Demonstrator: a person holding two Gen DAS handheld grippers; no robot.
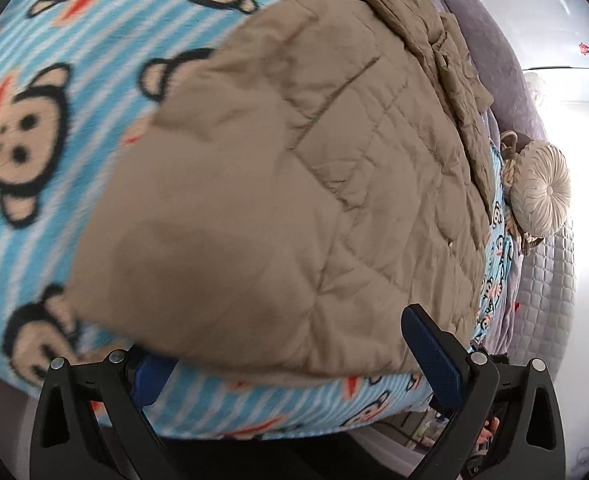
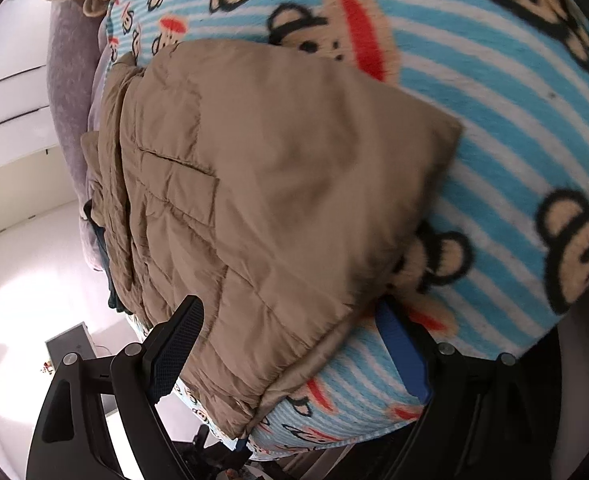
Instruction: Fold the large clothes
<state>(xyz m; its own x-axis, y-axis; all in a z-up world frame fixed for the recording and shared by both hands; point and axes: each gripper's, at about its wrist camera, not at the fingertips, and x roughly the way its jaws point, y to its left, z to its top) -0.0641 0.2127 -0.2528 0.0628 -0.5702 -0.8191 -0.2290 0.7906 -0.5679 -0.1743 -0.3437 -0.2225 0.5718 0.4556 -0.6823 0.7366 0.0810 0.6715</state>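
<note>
Bed blanket [image 1: 54, 60]: blue-and-white striped fleece with monkey faces; fills the upper left and lower edge of the left wrist view and the right half of the right wrist view [image 2: 514, 128].
Jacket [image 1: 294, 184]: tan quilted garment lying on the blanket, centre of both views [image 2: 262, 184]; its near padded edge is blurred; flap pocket visible centre left in the right wrist view.
Grey pillow [image 1: 494, 40]: upper right of the left wrist view, beyond the jacket.
Round cushion [image 1: 542, 188]: pleated, cream, with centre button; right edge of the left wrist view, just beside the blanket edge.
Left tongs [image 1: 290, 354]: spread wide apart at the bottom of the frame; the jacket's near edge lies between the blue pads [image 1: 434, 352].
Right tongs [image 2: 294, 344]: spread wide apart at the bottom of the frame, straddling the jacket's near corner; gripping nothing.
</note>
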